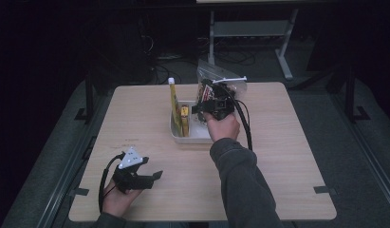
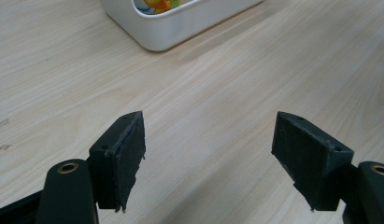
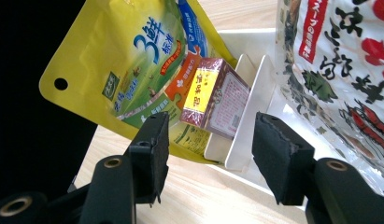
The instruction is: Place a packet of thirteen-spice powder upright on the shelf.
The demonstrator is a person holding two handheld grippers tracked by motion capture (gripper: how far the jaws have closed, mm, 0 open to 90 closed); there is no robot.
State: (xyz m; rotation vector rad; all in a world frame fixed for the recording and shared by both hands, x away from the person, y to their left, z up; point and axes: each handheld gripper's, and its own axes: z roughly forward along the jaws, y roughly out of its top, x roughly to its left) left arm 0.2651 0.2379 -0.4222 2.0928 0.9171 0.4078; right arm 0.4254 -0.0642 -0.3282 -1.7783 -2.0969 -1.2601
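Observation:
A white bin (image 1: 195, 137) with dividers stands mid-table. In it stand a tall yellow pouch (image 1: 174, 107) and a small red-and-yellow box (image 1: 184, 118). A clear bag (image 1: 220, 80) with red print leans at the bin's far right. My right gripper (image 1: 205, 105) hovers over the bin, open. In the right gripper view the jaws (image 3: 208, 149) frame the box (image 3: 216, 95) beyond them, touching nothing, with the pouch (image 3: 133, 60) to their left and the bag (image 3: 339, 60) to their right. My left gripper (image 1: 154, 176) rests open near the table's front left, its jaws (image 2: 208, 154) wide over bare wood.
The bin's white wall (image 2: 180, 28) lies ahead of the left gripper. The wooden table (image 1: 278, 142) has free room on its right and front. Beyond its far edge are dark floor, cables and a desk frame (image 1: 249, 28).

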